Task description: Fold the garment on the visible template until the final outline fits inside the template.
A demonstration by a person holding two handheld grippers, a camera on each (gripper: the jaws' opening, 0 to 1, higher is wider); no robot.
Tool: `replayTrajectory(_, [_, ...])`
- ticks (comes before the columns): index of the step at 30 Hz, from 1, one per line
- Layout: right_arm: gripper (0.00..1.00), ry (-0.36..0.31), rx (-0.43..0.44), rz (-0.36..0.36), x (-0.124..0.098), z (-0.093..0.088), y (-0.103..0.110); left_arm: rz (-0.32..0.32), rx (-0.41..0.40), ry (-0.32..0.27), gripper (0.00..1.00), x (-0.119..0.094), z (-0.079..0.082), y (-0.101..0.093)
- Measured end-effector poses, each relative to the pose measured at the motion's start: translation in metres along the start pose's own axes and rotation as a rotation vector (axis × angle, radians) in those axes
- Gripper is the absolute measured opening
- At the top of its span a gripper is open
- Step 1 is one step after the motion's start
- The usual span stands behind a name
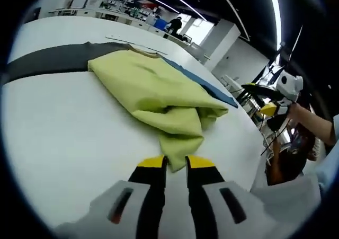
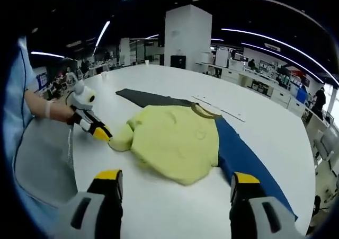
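— One white desk, what's on it?
— Dark template, with the yellow-green sweatshirt bunched on top.
— Grippers?
— Left gripper pinching the sweatshirt's near sleeve; right gripper spread wide, holding nothing.

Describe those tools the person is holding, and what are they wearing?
Each hand-held gripper, left and right, has two black jaws with yellow tips on pale grey bodies with dark slots. The left one, seen in the right gripper view, carries a white housing. The person wears a light blue sleeve.
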State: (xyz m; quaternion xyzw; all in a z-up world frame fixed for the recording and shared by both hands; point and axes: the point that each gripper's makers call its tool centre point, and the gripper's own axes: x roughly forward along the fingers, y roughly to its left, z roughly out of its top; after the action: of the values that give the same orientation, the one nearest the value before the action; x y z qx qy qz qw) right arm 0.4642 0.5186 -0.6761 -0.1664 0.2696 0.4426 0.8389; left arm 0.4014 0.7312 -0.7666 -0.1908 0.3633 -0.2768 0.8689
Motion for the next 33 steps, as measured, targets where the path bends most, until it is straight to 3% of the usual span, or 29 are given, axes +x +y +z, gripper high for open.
replayTrajectory(2, [0.72, 0.025, -0.064, 0.017, 0.006, -0.003, 0.008, 0.020, -0.009, 0.009, 0.00, -0.001, -0.004, 0.004])
replayTrajectory(4, [0.55, 0.031, -0.085, 0.060, 0.013, -0.004, 0.023, 0.024, -0.037, -0.047, 0.00, -0.003, 0.003, 0.001])
replayTrajectory(5, [0.51, 0.039, -0.087, 0.072, 0.016, -0.005, 0.028, 0.028, -0.064, -0.045, 0.00, -0.004, 0.003, 0.001])
replayTrajectory(9, [0.58, 0.056, -0.135, 0.070, 0.032, -0.009, 0.039, 0.018, -0.101, -0.059, 0.00, -0.007, 0.003, -0.001])
replayTrajectory(11, [0.54, 0.068, -0.139, 0.083, 0.036, -0.010, 0.045, 0.019, -0.106, -0.065, 0.00, -0.009, 0.004, -0.001])
replayTrajectory(15, [0.53, 0.084, -0.221, 0.039, 0.046, -0.009, 0.043, 0.020, -0.105, -0.072, 0.00, -0.015, 0.004, -0.002])
replayTrajectory(21, [0.42, 0.075, -0.267, 0.018, 0.058, -0.001, 0.044, 0.023, -0.116, -0.088, 0.00, -0.023, 0.009, 0.000])
replayTrajectory(25, [0.26, 0.083, -0.336, 0.036, 0.064, 0.002, 0.054, 0.033, -0.124, -0.096, 0.00, -0.029, 0.010, 0.003])
replayTrajectory(33, [0.24, 0.094, -0.366, 0.046, 0.086, 0.001, 0.064, 0.037, -0.146, -0.107, 0.00, -0.033, 0.010, 0.002])
